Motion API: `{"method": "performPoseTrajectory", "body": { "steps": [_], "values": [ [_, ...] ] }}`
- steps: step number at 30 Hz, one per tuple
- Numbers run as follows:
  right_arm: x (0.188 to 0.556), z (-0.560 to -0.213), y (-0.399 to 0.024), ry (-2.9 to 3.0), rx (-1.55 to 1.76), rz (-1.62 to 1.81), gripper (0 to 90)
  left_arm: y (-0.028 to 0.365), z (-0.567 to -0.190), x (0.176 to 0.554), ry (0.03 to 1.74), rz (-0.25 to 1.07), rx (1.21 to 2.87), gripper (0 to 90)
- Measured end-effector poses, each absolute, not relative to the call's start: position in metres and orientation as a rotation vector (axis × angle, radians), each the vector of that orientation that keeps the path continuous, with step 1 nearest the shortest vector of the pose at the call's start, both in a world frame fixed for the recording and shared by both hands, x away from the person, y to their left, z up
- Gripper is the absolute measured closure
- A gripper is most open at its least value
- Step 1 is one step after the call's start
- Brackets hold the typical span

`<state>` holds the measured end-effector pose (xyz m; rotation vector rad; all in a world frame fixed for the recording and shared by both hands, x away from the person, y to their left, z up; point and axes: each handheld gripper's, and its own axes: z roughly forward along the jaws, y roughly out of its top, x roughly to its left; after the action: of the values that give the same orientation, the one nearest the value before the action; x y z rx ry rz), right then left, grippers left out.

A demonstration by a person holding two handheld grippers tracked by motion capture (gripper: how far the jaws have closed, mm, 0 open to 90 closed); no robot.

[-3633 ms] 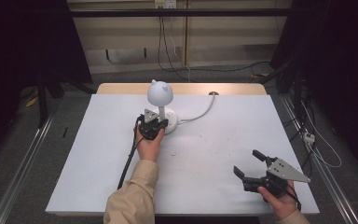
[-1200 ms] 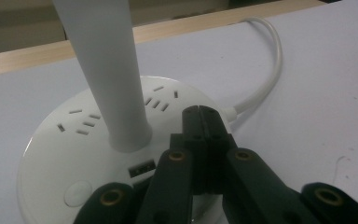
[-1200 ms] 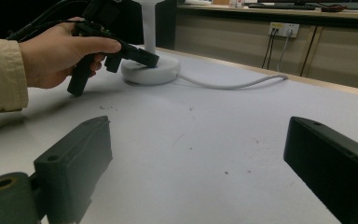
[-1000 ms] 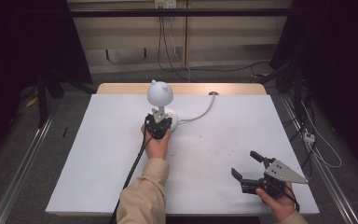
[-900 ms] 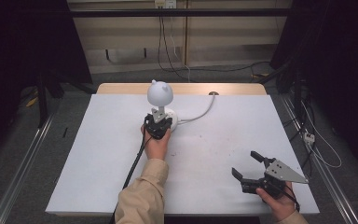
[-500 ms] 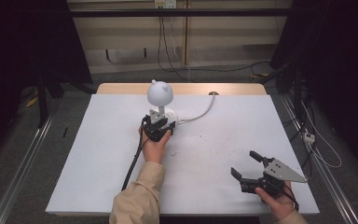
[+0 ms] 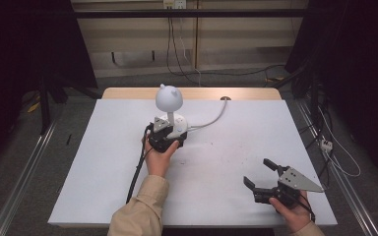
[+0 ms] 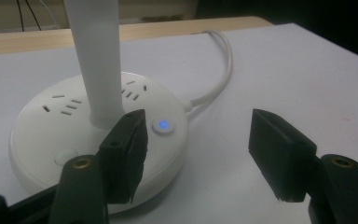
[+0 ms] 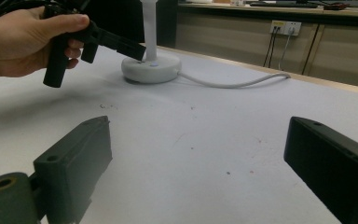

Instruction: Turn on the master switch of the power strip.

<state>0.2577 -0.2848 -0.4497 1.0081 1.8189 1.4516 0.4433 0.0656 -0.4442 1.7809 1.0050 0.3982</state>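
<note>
The room is seen as dark at both sides, with a pale panelled wall (image 7: 142, 42) at 12 o'clock, where cables (image 7: 177, 44) hang down from a wall socket (image 7: 174, 4); no writing or brand can be read anywhere. Grey floor is shown around the table, with metal rails (image 7: 24, 172) at 9 and 3 o'clock. The white table (image 7: 93, 162) is marked by small dark specks near its middle, and a strip of bare wood (image 7: 128, 93) is left at its far edge.

A white lamp (image 7: 170, 105) with a round, two-eared head is placed at 11 o'clock from the table's middle. Its round base (image 8: 42, 135) carries socket slots and a lit blue button (image 8: 163, 125), and a white cord (image 7: 211, 118) is led off toward 1 o'clock.

The left gripper (image 8: 198, 154) is held at the base, jaws spread, one jaw over the base just beside the button. The right gripper (image 7: 261, 174) is held at 5 o'clock, well apart, jaws spread wide over bare table.
</note>
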Motion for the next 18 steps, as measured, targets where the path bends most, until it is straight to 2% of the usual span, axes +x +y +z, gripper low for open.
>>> {"method": "performPoseTrajectory", "body": {
  "steps": [5,18],
  "values": [
    [0.257,-0.449,-0.285,1.817,1.007,1.449,7.0,0.074,-0.444,0.440,1.006,0.385,1.800,30.6],
    [0.256,-0.449,-0.287,1.811,1.016,1.453,6.9,0.085,-0.436,0.432,0.973,0.379,1.809,26.9]
  ]
}}
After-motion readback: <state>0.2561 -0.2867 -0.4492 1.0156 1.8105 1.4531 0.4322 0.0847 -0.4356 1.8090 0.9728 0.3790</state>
